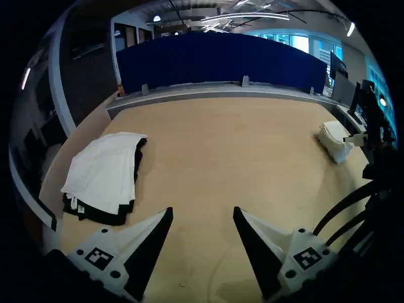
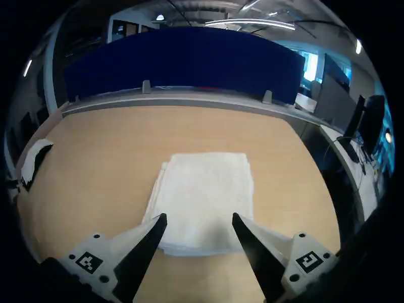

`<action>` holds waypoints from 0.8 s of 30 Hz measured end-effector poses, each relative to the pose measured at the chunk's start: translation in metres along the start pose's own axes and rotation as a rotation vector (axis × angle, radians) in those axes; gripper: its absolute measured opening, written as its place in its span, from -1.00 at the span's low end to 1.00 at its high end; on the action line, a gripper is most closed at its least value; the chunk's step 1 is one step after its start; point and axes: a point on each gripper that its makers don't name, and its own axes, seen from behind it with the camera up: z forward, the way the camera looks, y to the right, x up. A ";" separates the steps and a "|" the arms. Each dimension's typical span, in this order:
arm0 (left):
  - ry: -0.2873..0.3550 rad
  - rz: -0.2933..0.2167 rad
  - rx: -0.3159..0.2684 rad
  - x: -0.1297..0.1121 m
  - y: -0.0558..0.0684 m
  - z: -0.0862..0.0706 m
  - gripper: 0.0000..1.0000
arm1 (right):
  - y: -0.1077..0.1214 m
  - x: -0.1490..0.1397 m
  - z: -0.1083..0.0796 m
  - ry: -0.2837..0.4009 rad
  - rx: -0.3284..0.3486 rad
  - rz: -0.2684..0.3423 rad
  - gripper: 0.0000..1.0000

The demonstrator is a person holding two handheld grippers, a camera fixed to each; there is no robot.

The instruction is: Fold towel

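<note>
Left gripper view: left gripper (image 1: 202, 209) low over the light wooden table (image 1: 227, 151), jaws spread wide, nothing between them, only bare tabletop in the gap. Each finger carries a square black-and-white marker near its base.

To the left, near the table's left edge, a pile of cloths (image 1: 103, 174): a white one on top, black fabric showing under it along the near and right sides. Well apart, near the far right edge, the folded white towel (image 1: 336, 139) lies in flat layers. Dark gear crowds the right edge just beside it; too dim to make out. A blue partition (image 1: 217, 60) runs along the far side of the table behind a grey rail. Ceiling strip lights above, bright windows far right.

Right gripper view: right gripper (image 2: 198, 216) just above the near edge of the folded white towel (image 2: 202, 192), jaws wide apart, holding nothing. The fingertips sit over the towel's two near corners; contact with the cloth cannot be told. The towel is a neat rectangle, flat on the table (image 2: 101, 146), stacked edges visible along its left and near sides.

Far left, at the table's edge, the pile of cloths (image 2: 35, 154) again, white over black. Blue partition (image 2: 187, 60) across the far side. A dark monitor (image 2: 371, 121) stands off the table to the right.
</note>
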 end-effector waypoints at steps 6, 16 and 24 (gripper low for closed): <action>-0.001 0.000 0.001 -0.001 -0.001 0.002 0.76 | -0.003 -0.020 0.008 -0.030 0.002 -0.002 1.00; -0.001 0.003 0.004 0.001 -0.004 0.004 0.76 | -0.004 -0.031 0.015 -0.053 0.000 -0.019 1.00; 0.000 -0.001 0.005 0.003 -0.005 0.004 0.76 | 0.000 0.013 0.008 0.018 -0.002 -0.021 1.00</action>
